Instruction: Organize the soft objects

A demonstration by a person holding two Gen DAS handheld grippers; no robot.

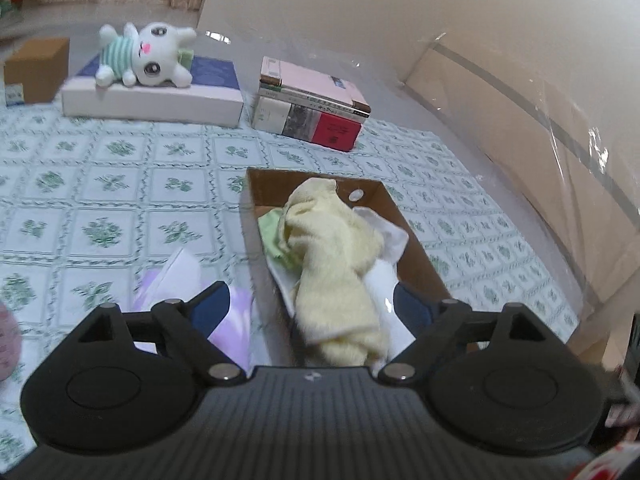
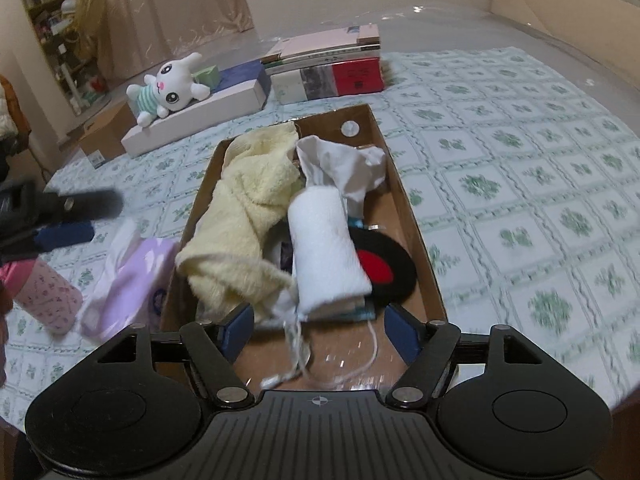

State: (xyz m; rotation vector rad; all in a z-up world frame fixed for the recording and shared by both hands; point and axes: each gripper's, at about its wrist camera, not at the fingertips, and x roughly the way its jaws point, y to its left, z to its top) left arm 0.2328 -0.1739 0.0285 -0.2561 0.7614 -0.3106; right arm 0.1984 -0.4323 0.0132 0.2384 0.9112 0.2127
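Note:
A brown cardboard box [image 2: 404, 196] lies on the patterned bedspread and holds soft things. A pale yellow towel [image 2: 244, 216] drapes over its left side, next to a rolled white towel [image 2: 324, 248], a crumpled white cloth [image 2: 340, 164] and a black and red round piece [image 2: 384, 268]. In the left wrist view the yellow towel [image 1: 336, 264] lies in the box [image 1: 416, 248] over a green cloth [image 1: 276, 236]. My left gripper [image 1: 312, 308] is open above the box's near end. My right gripper [image 2: 318, 330] is open over the box's near end, holding nothing.
A white bunny plush [image 1: 148, 54] lies on a flat white box [image 1: 152, 100] at the back, beside a stack of books [image 1: 312, 108]. A lilac tissue pack [image 2: 128, 280] and a pink patterned bottle [image 2: 48, 296] lie left of the box. A wall runs along the right.

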